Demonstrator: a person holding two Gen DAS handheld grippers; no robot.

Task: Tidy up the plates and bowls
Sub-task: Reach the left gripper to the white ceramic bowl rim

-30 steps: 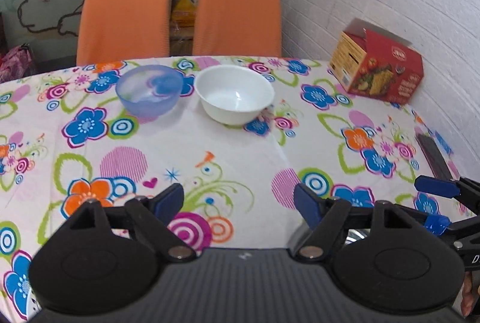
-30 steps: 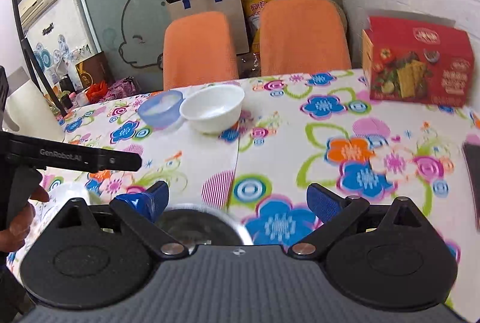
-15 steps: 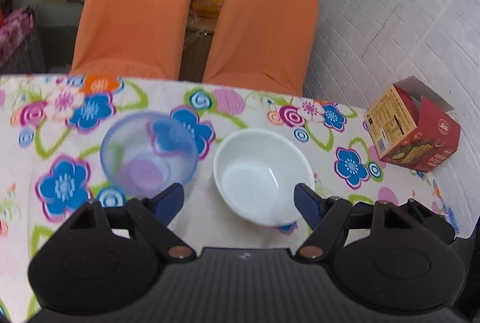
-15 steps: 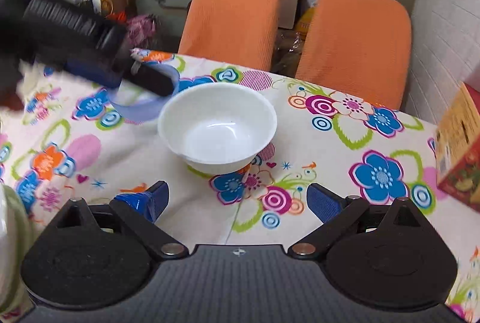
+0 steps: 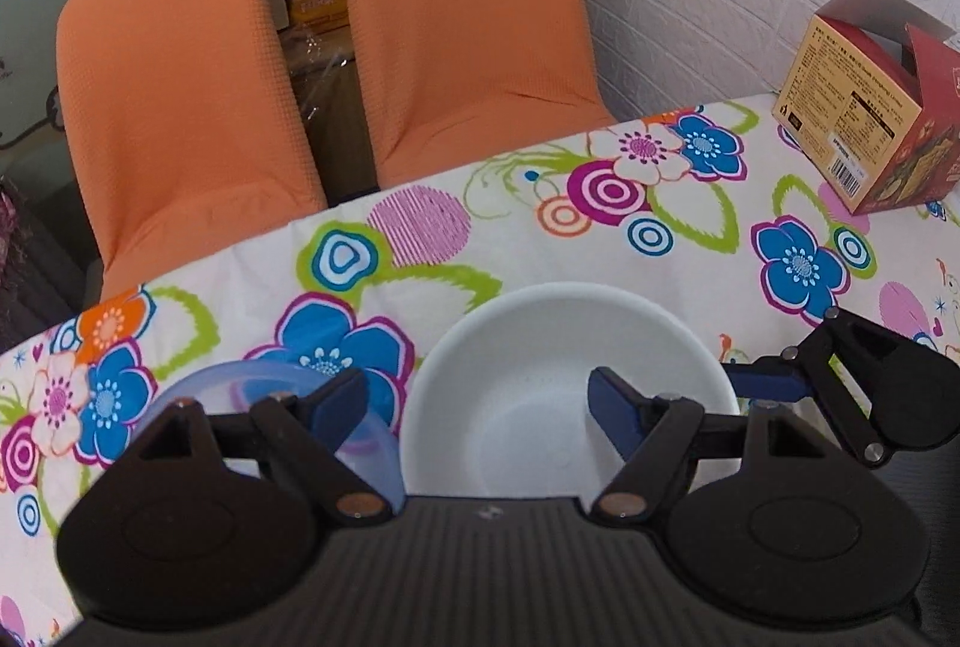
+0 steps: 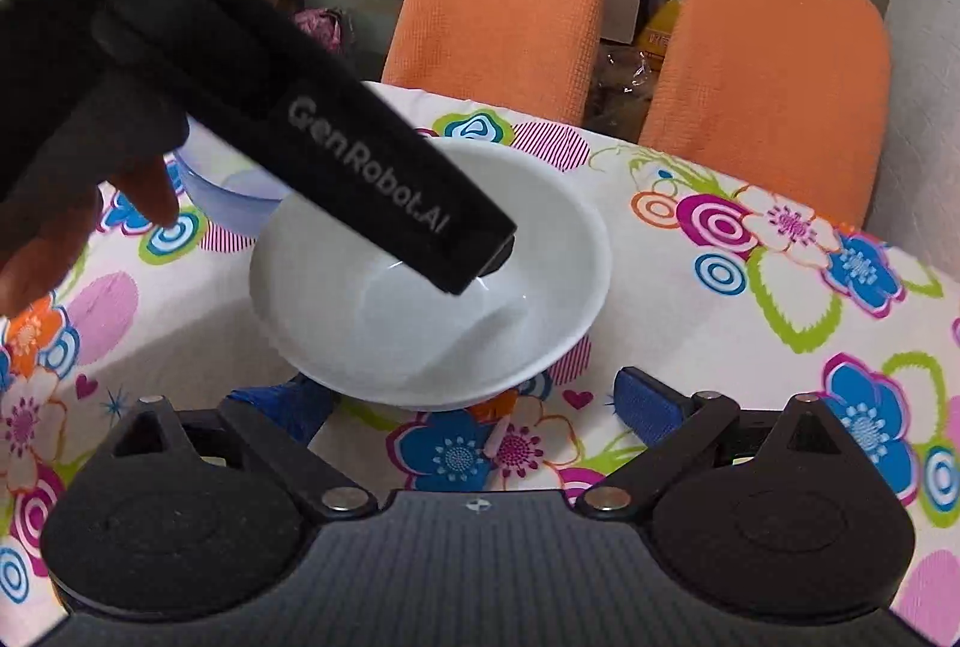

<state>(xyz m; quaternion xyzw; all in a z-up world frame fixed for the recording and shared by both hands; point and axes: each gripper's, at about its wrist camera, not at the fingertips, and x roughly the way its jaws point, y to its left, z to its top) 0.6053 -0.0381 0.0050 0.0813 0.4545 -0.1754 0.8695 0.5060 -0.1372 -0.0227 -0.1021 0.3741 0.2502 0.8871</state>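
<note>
A second ago both bowls sat far off at twelve o'clock; now my left claw (image 5: 477, 407) hangs wide open and empty over the glossy white ceramic bowl (image 5: 540, 383), the translucent blue plastic bowl (image 5: 240, 389) touching it at nine o'clock. My right claw (image 6: 474, 407) waits open, empty, just short. Nesting looks next.

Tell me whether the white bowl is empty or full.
Empty: the round white ceramic bowl sits upright on the floral tablecloth, its bare glossy inside visible.
</note>
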